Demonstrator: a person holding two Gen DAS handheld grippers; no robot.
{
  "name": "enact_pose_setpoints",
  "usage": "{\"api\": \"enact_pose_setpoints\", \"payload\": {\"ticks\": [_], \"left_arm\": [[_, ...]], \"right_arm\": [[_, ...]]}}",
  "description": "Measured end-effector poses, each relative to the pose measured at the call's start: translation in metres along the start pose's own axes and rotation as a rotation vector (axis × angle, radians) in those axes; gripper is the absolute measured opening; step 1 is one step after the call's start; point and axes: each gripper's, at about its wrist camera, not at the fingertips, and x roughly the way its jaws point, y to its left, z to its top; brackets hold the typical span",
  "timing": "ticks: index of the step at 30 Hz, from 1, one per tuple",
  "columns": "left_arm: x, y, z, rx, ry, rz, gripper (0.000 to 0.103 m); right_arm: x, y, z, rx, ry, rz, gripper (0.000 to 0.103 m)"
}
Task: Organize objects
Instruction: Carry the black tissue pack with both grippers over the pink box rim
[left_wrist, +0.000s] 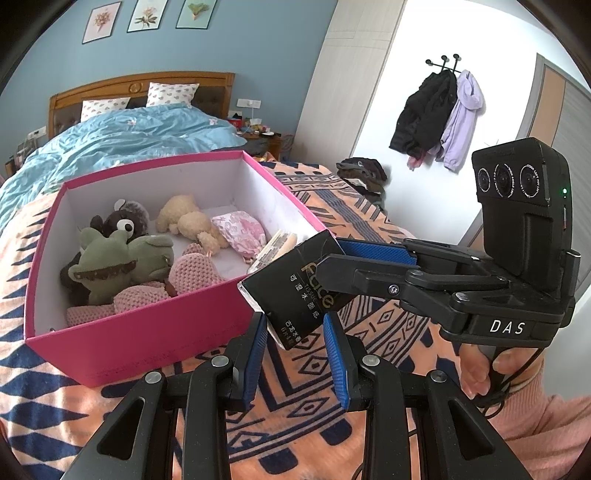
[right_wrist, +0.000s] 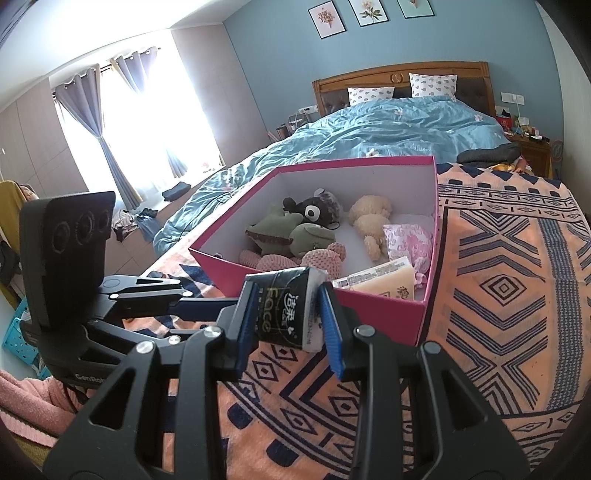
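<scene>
A black tissue pack (left_wrist: 295, 291) (right_wrist: 286, 306) is held just in front of the near right corner of the pink box (left_wrist: 140, 332) (right_wrist: 384, 314). My right gripper (right_wrist: 290, 314) is shut on it; it shows in the left wrist view (left_wrist: 332, 254) coming in from the right. My left gripper (left_wrist: 295, 332) stands around the pack's lower end, its blue pads (left_wrist: 334, 354) slightly apart from it. In the box lie plush toys (left_wrist: 122, 258) (right_wrist: 295, 236), a floral pouch (left_wrist: 240, 230) (right_wrist: 408, 240) and a yellowish packet (right_wrist: 380, 282).
The box sits on an orange patterned blanket (left_wrist: 369, 332) (right_wrist: 498, 295) on a bed with a blue duvet (left_wrist: 122, 136) (right_wrist: 369, 129). Coats (left_wrist: 439, 114) hang on the right wall. A nightstand (right_wrist: 532, 147) stands beyond the bed.
</scene>
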Motion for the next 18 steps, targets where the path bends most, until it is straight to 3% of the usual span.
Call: {"api": "enact_pose_setpoints", "payload": {"ticks": [18], "left_arm": [[-0.0002,-0.0004,0.0052,0.008,-0.012,0.014,0.033]], "right_arm": [[0.0014,0.001,0.0049,-0.003,-0.007,0.0,0.037]]}}
